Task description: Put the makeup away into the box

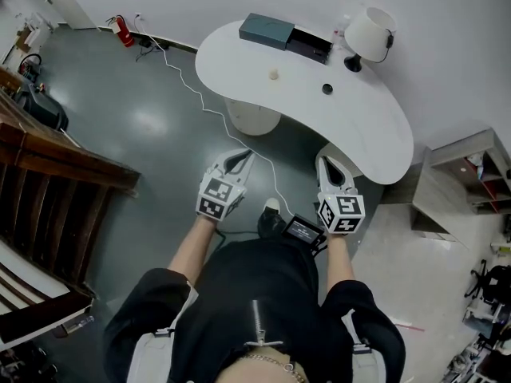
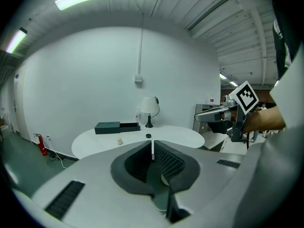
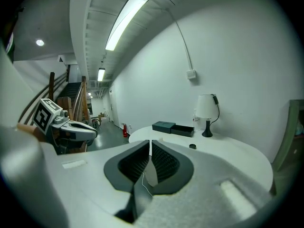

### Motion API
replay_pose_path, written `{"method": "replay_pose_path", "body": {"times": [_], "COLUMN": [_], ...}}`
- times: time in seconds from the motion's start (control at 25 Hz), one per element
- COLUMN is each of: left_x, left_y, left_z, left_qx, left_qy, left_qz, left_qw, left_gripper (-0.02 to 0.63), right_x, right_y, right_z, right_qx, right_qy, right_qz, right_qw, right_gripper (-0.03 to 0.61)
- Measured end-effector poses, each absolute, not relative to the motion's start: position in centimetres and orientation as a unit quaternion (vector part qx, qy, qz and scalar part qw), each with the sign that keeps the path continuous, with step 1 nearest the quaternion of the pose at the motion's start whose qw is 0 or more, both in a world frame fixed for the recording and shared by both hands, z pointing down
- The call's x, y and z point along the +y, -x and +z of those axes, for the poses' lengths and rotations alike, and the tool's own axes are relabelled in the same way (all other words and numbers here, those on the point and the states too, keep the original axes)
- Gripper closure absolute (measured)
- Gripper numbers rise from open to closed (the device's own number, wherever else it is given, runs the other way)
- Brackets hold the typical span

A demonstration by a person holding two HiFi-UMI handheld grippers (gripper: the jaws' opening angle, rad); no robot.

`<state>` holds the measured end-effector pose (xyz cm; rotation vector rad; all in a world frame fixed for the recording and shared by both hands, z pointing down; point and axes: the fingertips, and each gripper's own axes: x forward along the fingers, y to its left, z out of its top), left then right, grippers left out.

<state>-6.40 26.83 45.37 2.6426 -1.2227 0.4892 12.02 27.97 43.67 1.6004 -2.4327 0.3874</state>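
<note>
A white curved table [image 1: 375,126] stands ahead of me. On its far side lie a dark teal box [image 1: 267,30] and, beside it, an open black tray [image 1: 310,45]. A small cream makeup item [image 1: 274,75] and a small black round one [image 1: 327,88] sit on the tabletop. My left gripper [image 1: 239,162] and right gripper [image 1: 330,166] hang short of the table over the floor, both shut and empty. The left gripper view has the box [image 2: 107,127], the cream item [image 2: 119,140] and the black item [image 2: 148,136] beyond the shut left gripper [image 2: 152,146]. The right gripper [image 3: 150,148] faces the box [image 3: 164,126].
A white lamp [image 1: 367,34] stands at the table's far right. A white cable [image 1: 204,102] runs across the grey floor to the pedestal [image 1: 251,116]. A wooden staircase [image 1: 56,174] is at left, a shelf unit [image 1: 471,174] at right, a fire extinguisher [image 1: 124,30] by the wall.
</note>
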Motion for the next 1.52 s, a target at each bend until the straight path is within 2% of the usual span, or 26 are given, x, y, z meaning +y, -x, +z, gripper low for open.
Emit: {"method": "replay_pose_path", "body": {"times": [0.36,0.96,1.52], "left_x": [19.0,10.4,-6.3], "left_y": [3.8,1.6,0.4], "left_z": [45.9,45.6,47.1], "left_qx": [-0.423,-0.421,-0.359], "left_qy": [-0.883,-0.885,-0.911], "left_qz": [0.172,0.173,0.183], "left_qw": [0.107,0.097,0.093], "left_gripper": [0.590,0.589,0.589], "right_x": [19.6,12.1,-3.0], "right_y": [-14.5,-16.4,-16.4], "right_z": [44.1,44.6,45.2], "right_qx": [-0.834,-0.837,-0.808], "right_qy": [-0.524,-0.517,-0.556], "right_qz": [0.136,0.116,0.118], "right_qw": [0.110,0.137,0.159], "right_gripper": [0.569,0.569,0.569]}}
